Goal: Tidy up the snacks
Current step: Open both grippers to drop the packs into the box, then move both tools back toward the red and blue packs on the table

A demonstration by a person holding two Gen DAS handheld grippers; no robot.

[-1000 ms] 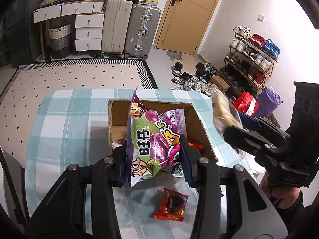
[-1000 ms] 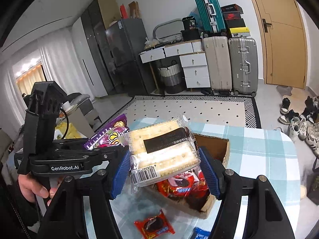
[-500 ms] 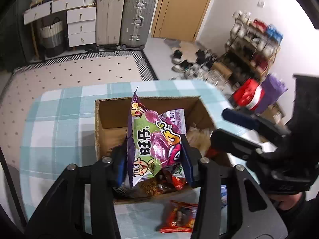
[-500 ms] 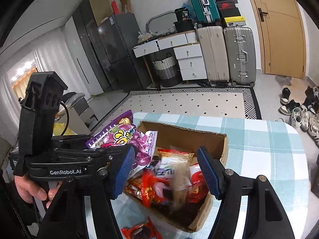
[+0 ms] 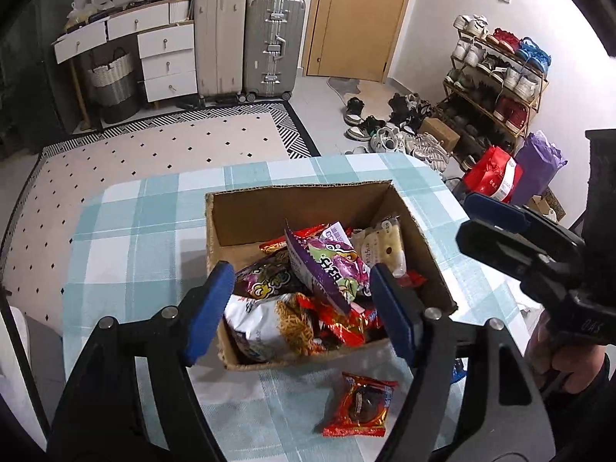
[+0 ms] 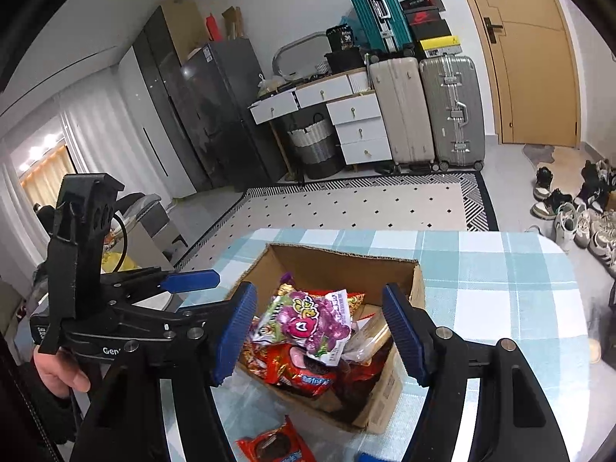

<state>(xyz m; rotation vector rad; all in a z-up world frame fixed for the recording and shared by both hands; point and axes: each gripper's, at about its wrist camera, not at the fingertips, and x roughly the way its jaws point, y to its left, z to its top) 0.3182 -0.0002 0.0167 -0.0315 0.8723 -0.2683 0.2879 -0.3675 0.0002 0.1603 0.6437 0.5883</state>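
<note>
An open cardboard box [image 5: 300, 200] [image 6: 338, 261] sits on the checked table, full of snack packets. A purple snack bag [image 5: 331, 265] [image 6: 312, 319] lies on top of the pile, with a pale cracker pack [image 5: 385, 244] beside it. My left gripper [image 5: 304, 308] is open and empty, just above the box's near side. My right gripper [image 6: 319, 335] is open and empty, above the box; it also shows in the left wrist view [image 5: 496, 227] at the right. A red wrapped snack [image 5: 362, 404] [image 6: 269, 444] lies on the table in front of the box.
The table has a teal and white checked cloth [image 5: 134, 238]. A small blue packet [image 6: 365, 456] lies near the red snack. A rug, suitcases, drawers and a shoe rack stand on the floor beyond the table.
My left gripper has opened and let the purple bag fall into the box. My right gripper let go of the cracker pack earlier and stays open. Both have drawn back slightly.
</note>
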